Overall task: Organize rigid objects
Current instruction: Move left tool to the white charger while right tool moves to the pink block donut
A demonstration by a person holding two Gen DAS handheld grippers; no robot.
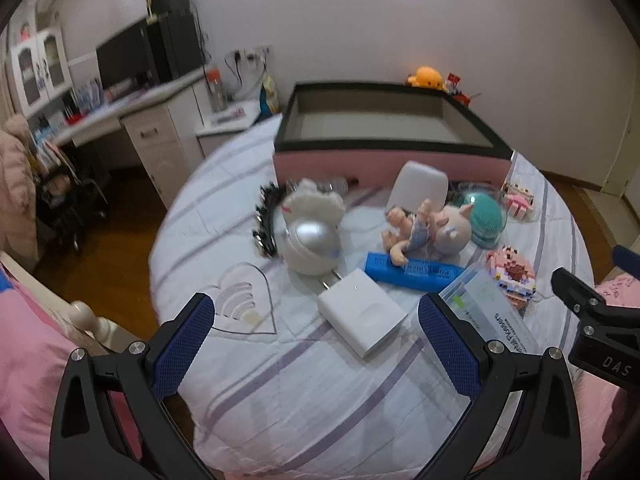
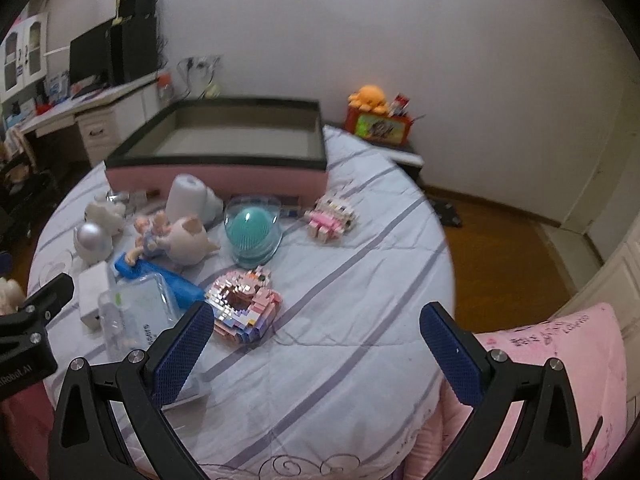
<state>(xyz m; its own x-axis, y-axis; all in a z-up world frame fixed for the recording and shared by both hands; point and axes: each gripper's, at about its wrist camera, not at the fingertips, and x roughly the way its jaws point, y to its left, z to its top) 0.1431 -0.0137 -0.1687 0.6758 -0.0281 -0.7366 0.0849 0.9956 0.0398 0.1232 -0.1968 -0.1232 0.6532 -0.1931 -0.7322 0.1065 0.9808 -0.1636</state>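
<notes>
Two hand-held grippers hover with fingers spread wide and nothing between them over a bed (image 2: 340, 380) covered in a striped quilt. At far left lie a dark hair accessory (image 1: 266, 220), a white plush (image 1: 314, 200) and a silver dome (image 1: 314, 248). The left gripper (image 1: 316, 322) hangs just short of a white charger block (image 1: 362, 318), beside a blue bar (image 1: 416, 274) and a clear floss box (image 1: 488, 308). Mid-bed sit a small doll (image 1: 430, 228), a white canister (image 1: 418, 186) and a teal brush under a clear dome (image 2: 252, 228). Behind them stands an open pink tray with a black rim (image 2: 216, 176), its front wall close to the clutter. The right gripper (image 2: 316, 332) hovers over bare quilt, a pink brick model (image 2: 244, 308) by its left finger; another brick model (image 2: 330, 216) lies farther off. Open quilt runs right to the bed's edge, wooden floor (image 2: 504, 264) beyond.
</notes>
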